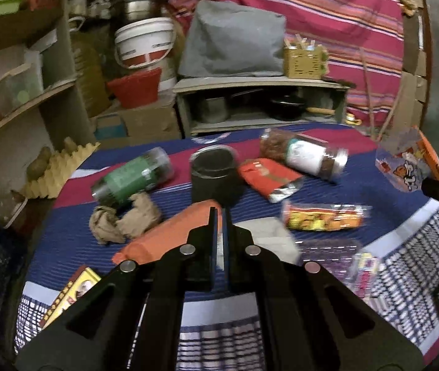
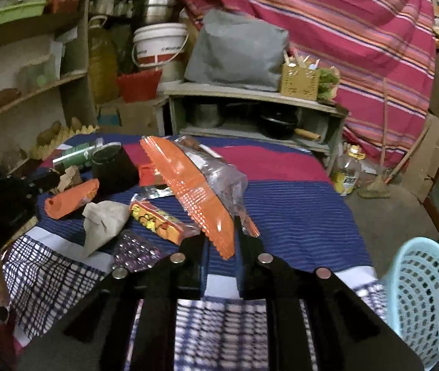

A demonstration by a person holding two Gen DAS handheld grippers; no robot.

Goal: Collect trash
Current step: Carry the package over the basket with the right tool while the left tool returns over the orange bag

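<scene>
My right gripper is shut on the lower end of an orange and clear plastic bag, which it holds up above the striped blue tablecloth. In the left wrist view that bag hangs at the far right, by the right gripper's black body. My left gripper is shut with nothing between its fingers, above an orange packet and a white paper scrap. More trash lies on the cloth: a yellow snack wrapper, a red packet and crumpled brown paper.
A light blue perforated basket stands off the table's right corner. A green-label jar and a white-label jar lie on their sides beside an upright black jar. Shelves stand at the left, a low cupboard behind.
</scene>
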